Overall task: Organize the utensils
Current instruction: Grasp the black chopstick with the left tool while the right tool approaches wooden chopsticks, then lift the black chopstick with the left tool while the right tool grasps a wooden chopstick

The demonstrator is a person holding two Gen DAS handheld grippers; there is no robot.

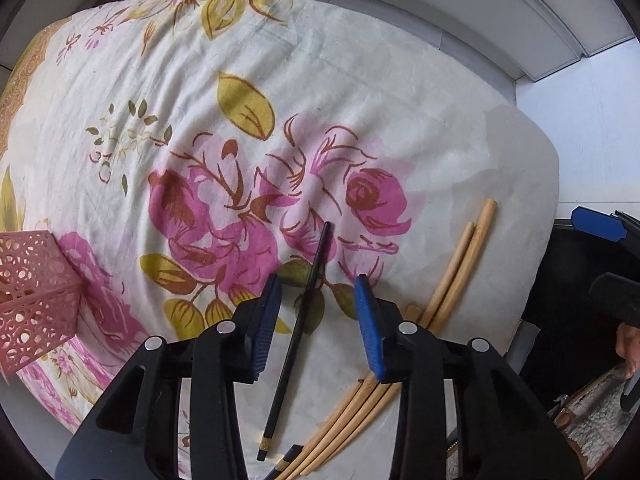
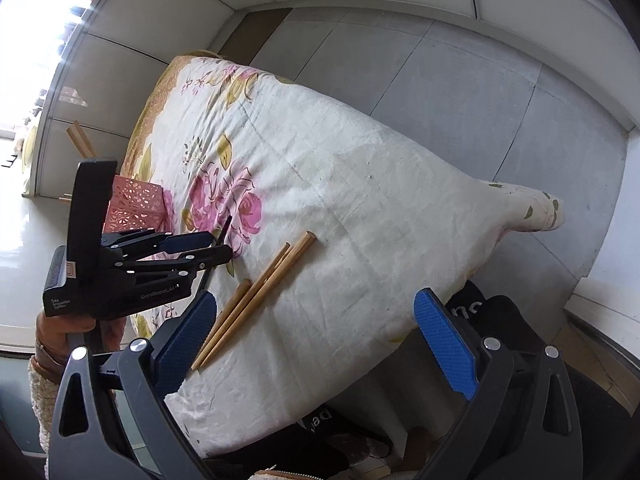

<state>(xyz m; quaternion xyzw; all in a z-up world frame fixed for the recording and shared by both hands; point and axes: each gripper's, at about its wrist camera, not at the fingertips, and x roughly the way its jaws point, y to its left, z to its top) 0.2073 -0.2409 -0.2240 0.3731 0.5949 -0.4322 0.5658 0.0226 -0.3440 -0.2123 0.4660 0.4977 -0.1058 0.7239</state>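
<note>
Pink perforated holder [image 1: 34, 300]: left edge of floral-clothed worktop [image 1: 360, 92]. Left gripper [image 1: 318, 322]: fingers apart, straddling black chopstick [image 1: 298, 336] lying on cloth. Wooden chopsticks [image 1: 448, 280]: bundled near right edge. Right gripper [image 2: 316, 344]: fingers wide apart, empty, beyond worktop's right edge.

A floral cloth [image 1: 360, 92] carries a black chopstick [image 1: 298, 332], wooden chopsticks [image 1: 452, 276] beside it, and a pink perforated basket [image 1: 32, 296].

basket [image 1: 36, 296] left | black chopstick [image 1: 298, 336] centre | wooden chopsticks [image 1: 452, 272] right
</note>
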